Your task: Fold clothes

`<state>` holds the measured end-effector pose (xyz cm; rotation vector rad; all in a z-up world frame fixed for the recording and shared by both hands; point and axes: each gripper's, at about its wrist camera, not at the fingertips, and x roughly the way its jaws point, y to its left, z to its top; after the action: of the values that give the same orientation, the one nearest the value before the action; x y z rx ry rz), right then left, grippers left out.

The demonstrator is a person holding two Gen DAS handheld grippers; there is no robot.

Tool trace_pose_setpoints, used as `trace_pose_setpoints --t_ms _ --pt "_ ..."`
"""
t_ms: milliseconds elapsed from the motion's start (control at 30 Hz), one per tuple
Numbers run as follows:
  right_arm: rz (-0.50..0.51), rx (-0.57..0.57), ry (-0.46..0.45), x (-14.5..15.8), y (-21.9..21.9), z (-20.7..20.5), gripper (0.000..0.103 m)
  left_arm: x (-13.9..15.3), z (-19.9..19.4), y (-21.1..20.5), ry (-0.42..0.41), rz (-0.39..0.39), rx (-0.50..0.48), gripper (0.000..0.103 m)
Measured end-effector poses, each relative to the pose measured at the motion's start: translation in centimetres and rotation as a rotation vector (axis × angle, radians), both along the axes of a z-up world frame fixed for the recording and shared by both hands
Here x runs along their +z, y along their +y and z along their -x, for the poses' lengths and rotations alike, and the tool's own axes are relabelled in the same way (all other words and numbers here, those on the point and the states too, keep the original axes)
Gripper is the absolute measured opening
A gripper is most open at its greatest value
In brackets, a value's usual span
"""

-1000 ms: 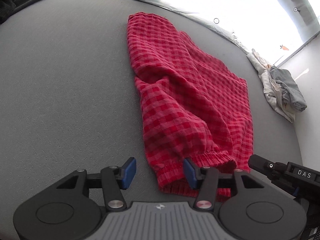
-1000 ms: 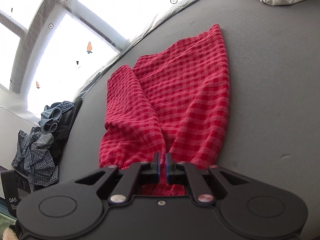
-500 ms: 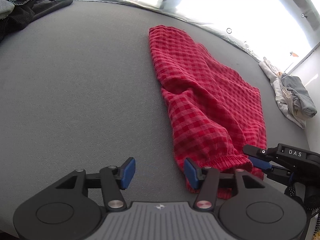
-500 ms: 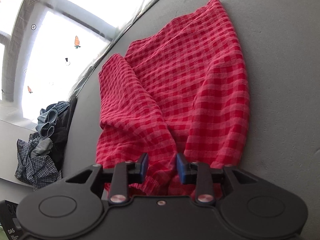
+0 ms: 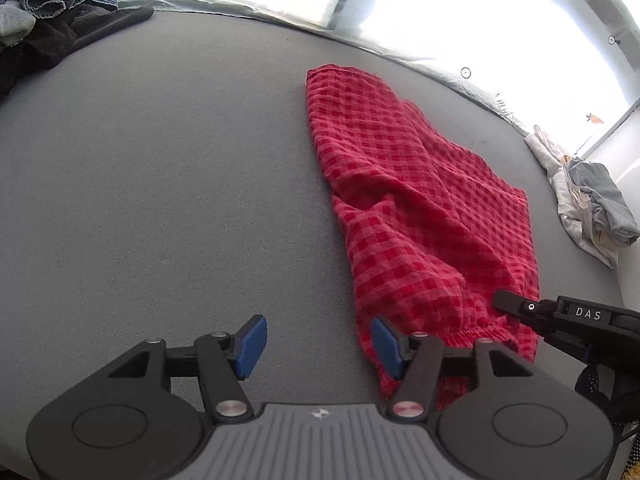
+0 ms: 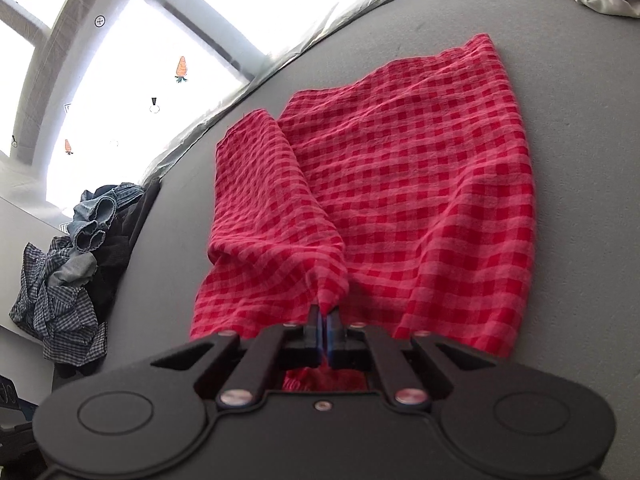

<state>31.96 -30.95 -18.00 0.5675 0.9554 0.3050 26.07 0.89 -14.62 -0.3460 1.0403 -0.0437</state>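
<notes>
One red checked garment (image 5: 420, 208) lies rumpled on the grey surface (image 5: 160, 200), its gathered elastic hem nearest the cameras and a fold running down its length. The right tongs (image 6: 325, 330) are pressed together on a pinch of cloth near that hem, lifting it into a small peak. The left tongs (image 5: 316, 344) stand apart and are opening, with bare surface between the blue pads (image 5: 251, 344); the right-hand pad sits at the hem's corner. Dark clothes and denim (image 6: 76, 256) are heaped at the left edge, pale clothes (image 5: 588, 208) at the right, under bright windows (image 6: 132, 80) with carrot stickers.
</notes>
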Motion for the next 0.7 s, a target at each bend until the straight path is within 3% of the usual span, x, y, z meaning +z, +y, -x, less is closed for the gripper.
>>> trace_pose_setpoints --t_ms 267,700 --pt "0.085 -0.037 -0.126 2.7 -1.5 2.3 0.002 -0.7 -1.4 -2.7 0.016 -0.008 -0.106 0.060" --pt "0.123 -0.129 -0.043 1.3 -4.2 6.0 0.002 -2.5 -1.8 -6.6 0.079 -0.029 -0.272 0.065"
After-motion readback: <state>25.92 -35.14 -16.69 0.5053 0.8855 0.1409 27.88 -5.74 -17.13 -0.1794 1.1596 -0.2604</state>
